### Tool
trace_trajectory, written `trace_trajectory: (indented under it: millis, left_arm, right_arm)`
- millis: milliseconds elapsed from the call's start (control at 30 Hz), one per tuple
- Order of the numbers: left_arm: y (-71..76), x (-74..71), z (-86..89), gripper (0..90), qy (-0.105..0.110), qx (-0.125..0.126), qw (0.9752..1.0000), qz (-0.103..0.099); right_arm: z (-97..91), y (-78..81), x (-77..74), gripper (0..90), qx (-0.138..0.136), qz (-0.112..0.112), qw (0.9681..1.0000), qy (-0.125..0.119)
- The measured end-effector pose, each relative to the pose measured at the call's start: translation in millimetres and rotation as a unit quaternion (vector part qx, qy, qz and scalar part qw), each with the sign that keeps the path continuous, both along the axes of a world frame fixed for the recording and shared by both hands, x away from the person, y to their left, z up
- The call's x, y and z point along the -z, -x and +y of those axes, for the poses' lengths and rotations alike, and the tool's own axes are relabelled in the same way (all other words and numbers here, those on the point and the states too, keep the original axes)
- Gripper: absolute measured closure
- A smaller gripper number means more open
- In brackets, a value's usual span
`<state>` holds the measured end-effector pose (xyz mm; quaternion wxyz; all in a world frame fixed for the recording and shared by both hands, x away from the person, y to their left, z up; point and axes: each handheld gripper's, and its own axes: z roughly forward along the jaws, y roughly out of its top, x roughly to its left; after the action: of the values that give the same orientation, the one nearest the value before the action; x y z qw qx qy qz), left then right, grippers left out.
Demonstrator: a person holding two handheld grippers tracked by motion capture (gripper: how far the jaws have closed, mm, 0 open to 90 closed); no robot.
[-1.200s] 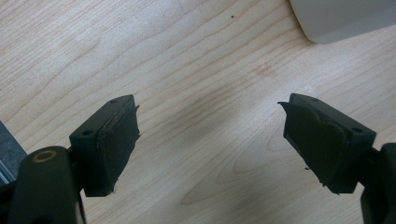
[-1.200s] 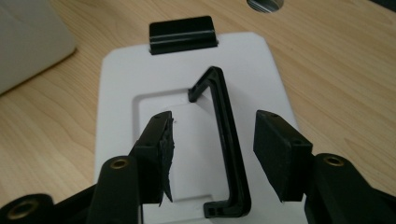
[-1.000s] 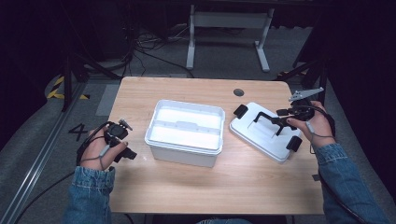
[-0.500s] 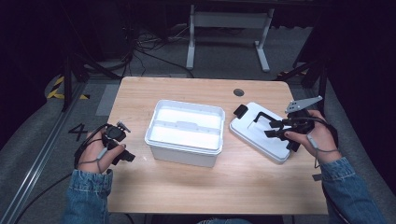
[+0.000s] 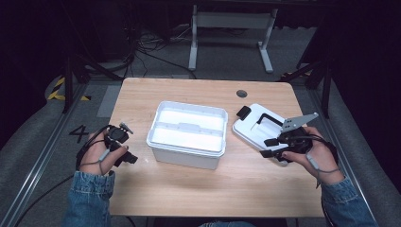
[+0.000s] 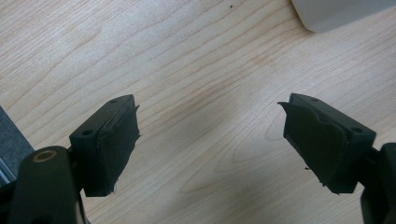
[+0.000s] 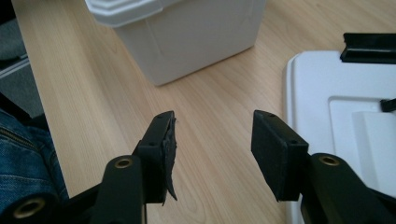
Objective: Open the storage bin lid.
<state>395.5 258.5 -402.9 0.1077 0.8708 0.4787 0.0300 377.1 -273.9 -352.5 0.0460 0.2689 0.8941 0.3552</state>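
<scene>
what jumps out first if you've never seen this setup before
The open white bin stands at the middle of the wooden table, with its white lid lying flat beside it on the person's right. The right gripper hangs at the lid's near edge with its jaws apart, gripping nothing. The left gripper is off at the table's left edge, jaws also apart over bare wood.

Left tool (image 6: 210, 140) jaws wide apart, right tool (image 7: 212, 144) jaws parted
</scene>
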Motion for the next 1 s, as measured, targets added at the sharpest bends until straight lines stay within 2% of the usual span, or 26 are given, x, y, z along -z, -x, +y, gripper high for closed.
trace_trajectory:
  millis: [100, 400, 600, 833, 1000]
  left_arm:
    - [0.0, 0.0, 0.1, 18.8, -0.001, 0.000, 1.0000, 0.000]
    - [-0.3, 0.9, -0.4, 18.8, 0.000, 0.001, 1.0000, 0.002]
    - [-0.6, 0.9, -0.3, 18.8, -0.001, -0.001, 1.0000, 0.000]
    - [-1.8, 0.9, -0.2, 18.8, -0.002, 0.003, 1.0000, 0.002]
    - [-2.2, 1.7, 0.7, 18.8, -0.001, 0.003, 1.0000, 0.000]
  right_arm:
    - [4.4, 5.1, 5.8, 50.4, -0.004, 0.002, 0.9999, 0.013]
    - [4.6, 15.0, 21.1, 49.9, -0.012, 0.016, 0.9998, -0.002]
    - [5.4, 18.6, 26.7, 49.6, -0.013, 0.023, 0.9997, 0.000]
    - [13.6, 18.0, 44.5, 49.5, -0.016, 0.031, 0.9992, 0.022]
    - [14.9, 15.6, 61.4, 49.5, -0.026, 0.034, 0.9990, 0.016]
